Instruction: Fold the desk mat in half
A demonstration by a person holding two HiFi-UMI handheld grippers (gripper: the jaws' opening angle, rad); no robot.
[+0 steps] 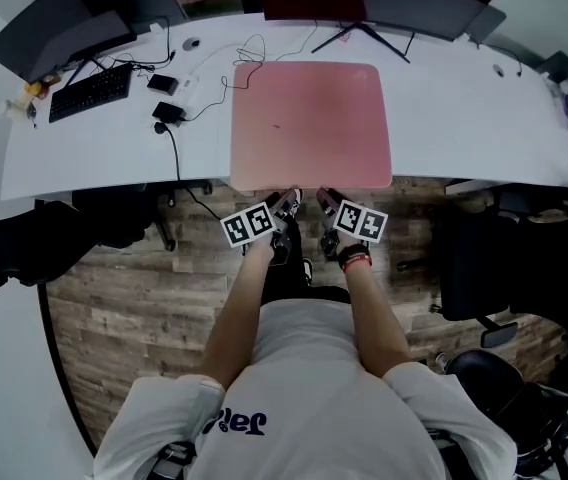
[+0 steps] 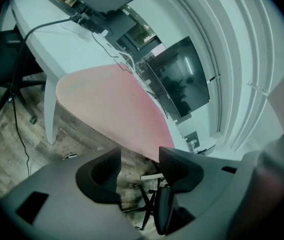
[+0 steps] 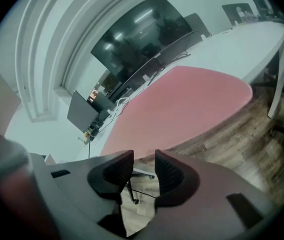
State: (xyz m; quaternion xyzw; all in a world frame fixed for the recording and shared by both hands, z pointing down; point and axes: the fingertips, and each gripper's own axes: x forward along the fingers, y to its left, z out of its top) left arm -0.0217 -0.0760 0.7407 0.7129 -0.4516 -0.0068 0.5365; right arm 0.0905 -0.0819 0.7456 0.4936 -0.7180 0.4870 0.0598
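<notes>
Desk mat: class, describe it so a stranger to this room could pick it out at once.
A long white desk spans the head view. At its middle, reaching the front edge, lies the desk mat, flat and unfolded. It is the only large pink sheet; its neighbours at left are a black keyboard and cables.

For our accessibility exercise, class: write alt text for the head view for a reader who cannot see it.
A pink desk mat lies flat and unfolded on a white desk, seen from above. A person's left claw and right claw, both open and empty, point at its near edge. A keyboard sits far left.
</notes>
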